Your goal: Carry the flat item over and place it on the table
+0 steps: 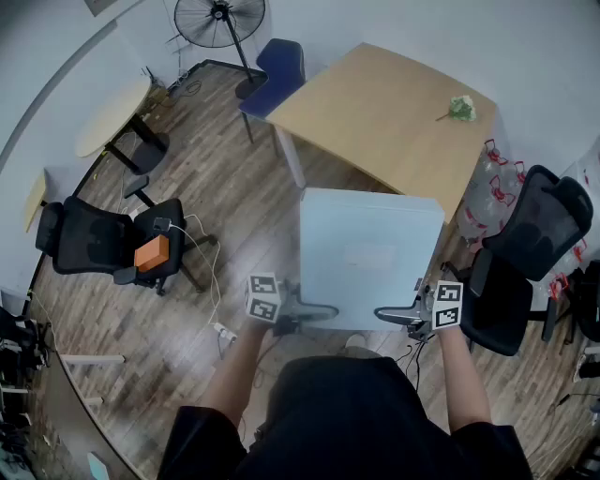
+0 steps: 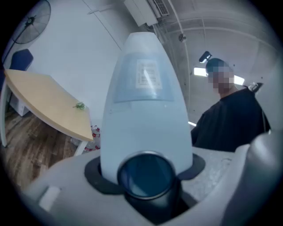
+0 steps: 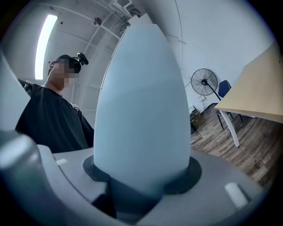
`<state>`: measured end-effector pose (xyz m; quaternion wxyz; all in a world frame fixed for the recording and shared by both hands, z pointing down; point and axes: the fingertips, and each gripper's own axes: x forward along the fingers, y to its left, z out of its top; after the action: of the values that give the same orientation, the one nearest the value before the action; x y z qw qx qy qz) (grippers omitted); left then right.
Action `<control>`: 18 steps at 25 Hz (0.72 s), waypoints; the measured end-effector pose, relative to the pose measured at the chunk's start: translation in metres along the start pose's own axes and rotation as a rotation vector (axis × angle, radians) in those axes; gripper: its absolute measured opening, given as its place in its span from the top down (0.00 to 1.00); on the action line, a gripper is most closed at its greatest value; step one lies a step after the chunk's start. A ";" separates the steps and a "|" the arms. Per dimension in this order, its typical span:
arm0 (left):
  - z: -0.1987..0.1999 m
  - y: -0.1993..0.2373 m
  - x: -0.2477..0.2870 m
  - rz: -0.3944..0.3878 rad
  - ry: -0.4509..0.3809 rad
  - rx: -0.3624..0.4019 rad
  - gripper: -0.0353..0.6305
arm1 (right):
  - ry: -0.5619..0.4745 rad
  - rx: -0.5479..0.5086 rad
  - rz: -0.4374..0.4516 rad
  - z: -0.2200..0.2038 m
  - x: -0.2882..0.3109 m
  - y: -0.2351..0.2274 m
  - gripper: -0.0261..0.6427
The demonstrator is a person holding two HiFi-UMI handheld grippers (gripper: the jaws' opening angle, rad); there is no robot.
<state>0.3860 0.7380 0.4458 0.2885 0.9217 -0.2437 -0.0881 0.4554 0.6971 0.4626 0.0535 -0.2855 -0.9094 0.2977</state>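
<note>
A flat pale blue box [image 1: 367,255] hangs level in the air in front of the person, short of the wooden table [image 1: 384,111]. My left gripper [image 1: 302,314] is shut on the box's near left edge, and my right gripper [image 1: 398,315] is shut on its near right edge. In the left gripper view the box [image 2: 146,106] fills the space between the jaws, with a printed label on it. The right gripper view shows the same box [image 3: 141,106] clamped between its jaws. The table [image 2: 46,103] lies ahead with its top mostly bare.
A small green sprig [image 1: 460,108] lies on the table's far right corner. A blue chair [image 1: 277,73] and a standing fan [image 1: 221,21] are beyond the table. Black office chairs stand at the left [image 1: 108,239] and the right [image 1: 520,258]. Cables [image 1: 211,281] trail across the wooden floor.
</note>
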 end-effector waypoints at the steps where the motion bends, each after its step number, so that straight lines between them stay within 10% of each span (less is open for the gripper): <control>1: -0.001 0.002 0.001 0.002 0.002 0.004 0.49 | -0.001 0.000 0.002 0.000 -0.001 -0.001 0.54; 18: 0.006 0.037 0.023 0.040 -0.042 -0.053 0.49 | 0.034 0.066 0.032 0.011 -0.027 -0.039 0.53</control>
<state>0.3896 0.6969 0.4622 0.3095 0.9066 -0.2655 -0.1081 0.4558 0.6513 0.4779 0.0738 -0.3032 -0.8933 0.3235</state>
